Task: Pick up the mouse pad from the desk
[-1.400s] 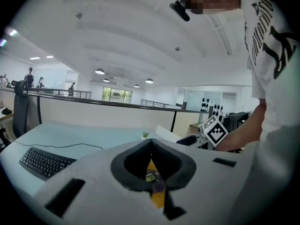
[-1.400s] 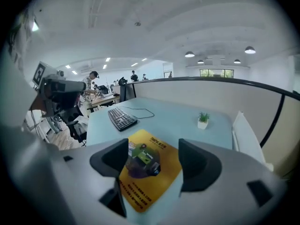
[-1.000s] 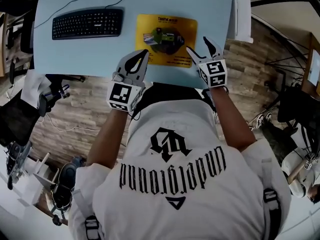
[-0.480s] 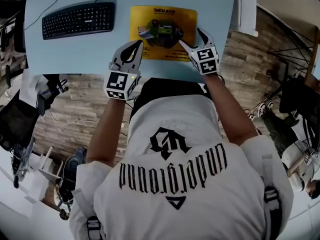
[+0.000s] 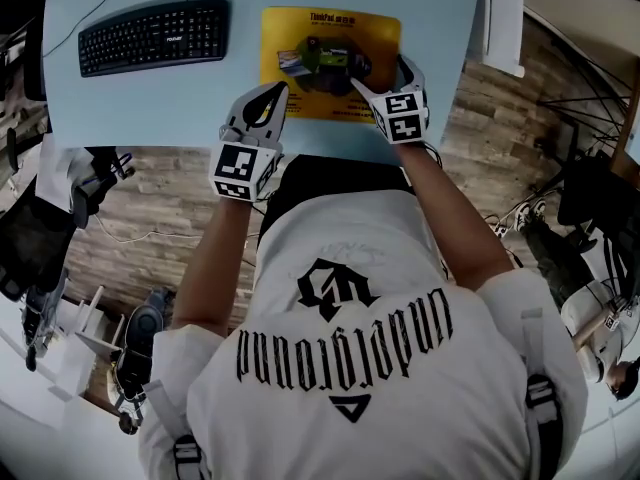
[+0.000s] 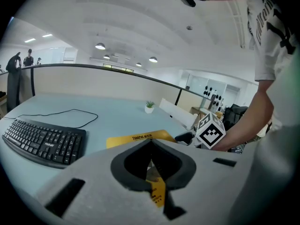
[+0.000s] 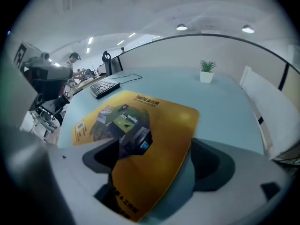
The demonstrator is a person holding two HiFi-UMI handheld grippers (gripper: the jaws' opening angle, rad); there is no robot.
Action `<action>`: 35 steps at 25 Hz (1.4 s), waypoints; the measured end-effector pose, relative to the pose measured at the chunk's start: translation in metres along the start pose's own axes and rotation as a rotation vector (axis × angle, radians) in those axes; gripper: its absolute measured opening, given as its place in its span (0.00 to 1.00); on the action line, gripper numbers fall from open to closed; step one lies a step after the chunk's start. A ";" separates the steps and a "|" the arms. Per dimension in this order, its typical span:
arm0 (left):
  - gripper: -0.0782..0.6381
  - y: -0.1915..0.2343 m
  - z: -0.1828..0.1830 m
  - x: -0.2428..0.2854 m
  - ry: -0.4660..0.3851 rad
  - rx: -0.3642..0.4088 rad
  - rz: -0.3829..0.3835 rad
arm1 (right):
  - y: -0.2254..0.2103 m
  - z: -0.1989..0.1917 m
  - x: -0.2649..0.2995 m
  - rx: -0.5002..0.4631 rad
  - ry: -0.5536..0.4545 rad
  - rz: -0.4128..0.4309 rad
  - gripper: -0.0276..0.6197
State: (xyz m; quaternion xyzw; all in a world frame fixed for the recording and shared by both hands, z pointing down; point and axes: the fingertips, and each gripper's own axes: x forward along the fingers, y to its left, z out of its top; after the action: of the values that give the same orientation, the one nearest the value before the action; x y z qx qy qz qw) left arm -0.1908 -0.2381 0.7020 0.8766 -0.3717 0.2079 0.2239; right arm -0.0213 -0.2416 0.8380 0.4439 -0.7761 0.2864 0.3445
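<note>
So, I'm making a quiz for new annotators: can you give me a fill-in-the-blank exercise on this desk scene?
The mouse pad is ___ in colour.
In the head view, the keyboard lies to the pad's ___.
The left gripper has its jaws ___ (open or shut).
The white pot holds a small ___.
Missing words: yellow; left; shut; plant.

In the left gripper view, most of the mouse pad (image 6: 136, 138) is concealed behind the left gripper (image 6: 151, 143); only its far edge and a strip seen through the jaw opening are exposed. The near corner of the keyboard (image 6: 42, 142) is likewise covered. In the head view, the white panel (image 5: 503, 18) is cropped by the top edge.
</note>
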 end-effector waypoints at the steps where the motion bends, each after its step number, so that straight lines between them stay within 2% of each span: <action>1: 0.12 0.001 -0.002 0.000 0.001 -0.002 0.001 | 0.001 0.000 0.002 -0.006 -0.003 -0.010 0.78; 3: 0.12 0.003 -0.005 -0.002 0.003 -0.012 0.005 | 0.004 -0.001 0.006 -0.023 -0.012 -0.032 0.83; 6: 0.12 0.006 -0.009 -0.006 0.004 -0.019 0.014 | 0.006 -0.001 0.006 -0.034 -0.035 -0.047 0.84; 18: 0.12 0.002 -0.010 -0.018 -0.016 -0.015 0.023 | 0.006 0.000 0.003 -0.019 -0.032 -0.046 0.73; 19: 0.12 0.000 -0.010 -0.019 -0.017 -0.015 0.023 | 0.009 0.000 0.002 -0.027 -0.032 -0.042 0.70; 22: 0.12 -0.001 -0.013 -0.021 -0.018 -0.018 0.029 | 0.026 0.000 0.003 -0.048 -0.031 -0.017 0.49; 25: 0.12 -0.002 -0.013 -0.025 -0.021 -0.019 0.035 | 0.036 0.001 0.003 -0.059 -0.022 0.004 0.40; 29: 0.12 -0.001 -0.010 -0.033 -0.022 -0.009 0.043 | 0.059 0.006 0.002 -0.121 0.003 0.069 0.14; 35: 0.12 0.000 -0.004 -0.051 -0.045 -0.005 0.072 | 0.068 0.009 -0.004 -0.130 0.007 0.100 0.09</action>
State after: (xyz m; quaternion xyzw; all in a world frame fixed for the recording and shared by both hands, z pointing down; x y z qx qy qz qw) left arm -0.2238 -0.2080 0.6782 0.8666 -0.4085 0.1950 0.2102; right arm -0.0822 -0.2165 0.8201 0.3802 -0.8130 0.2537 0.3607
